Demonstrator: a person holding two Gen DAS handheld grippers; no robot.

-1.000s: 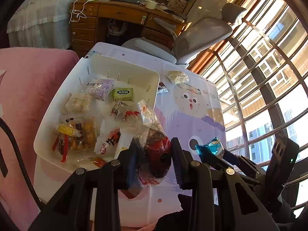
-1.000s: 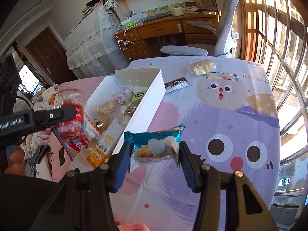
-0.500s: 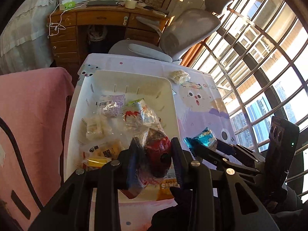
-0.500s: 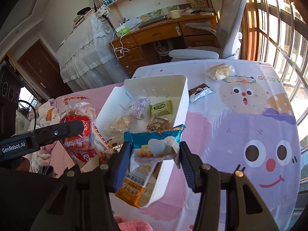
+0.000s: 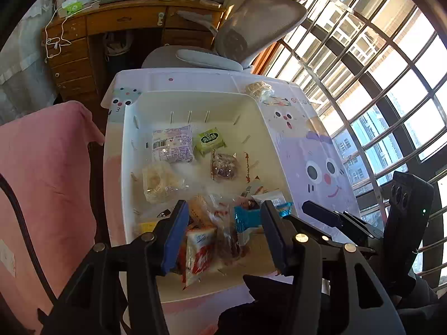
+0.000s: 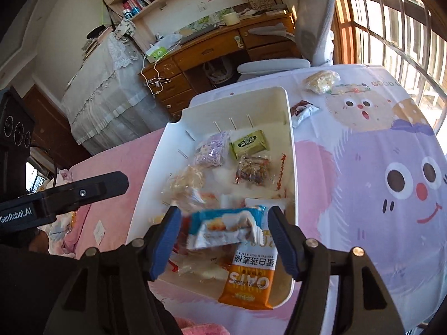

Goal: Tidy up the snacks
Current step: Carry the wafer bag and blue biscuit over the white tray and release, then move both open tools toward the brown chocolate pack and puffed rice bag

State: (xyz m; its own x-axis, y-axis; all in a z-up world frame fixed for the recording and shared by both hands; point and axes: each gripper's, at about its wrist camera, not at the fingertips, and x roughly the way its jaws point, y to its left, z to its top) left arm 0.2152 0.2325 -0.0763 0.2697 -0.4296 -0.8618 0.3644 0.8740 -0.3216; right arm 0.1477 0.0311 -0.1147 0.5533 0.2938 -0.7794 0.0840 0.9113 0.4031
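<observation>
A white bin (image 5: 131, 150) (image 6: 290, 150) on the table holds several snack packs. My left gripper (image 5: 222, 231) is open above the bin's near end; the clear pack with red contents (image 5: 206, 240) lies loose in the bin under it. My right gripper (image 6: 223, 234) is open too; the blue snack pack (image 6: 223, 227) (image 5: 247, 219) is blurred between its fingers, loose over the bin's near end. An orange oats bar (image 6: 248, 282) leans on the near rim. Two snacks lie outside the bin: a brown pack (image 6: 303, 111) and a pale clear bag (image 6: 321, 81) (image 5: 258, 89).
A cartoon tablecloth (image 6: 391, 184) covers the table. A pink cover (image 5: 42, 181) lies left of the bin. A grey office chair (image 5: 251, 30) and wooden desk (image 5: 125, 28) stand beyond the far edge. Windows (image 5: 391, 83) are to the right.
Both grippers moved over the bin's near end and opened. The red-filled clear pack dropped into the bin; the blue pack came free of the right fingers.
</observation>
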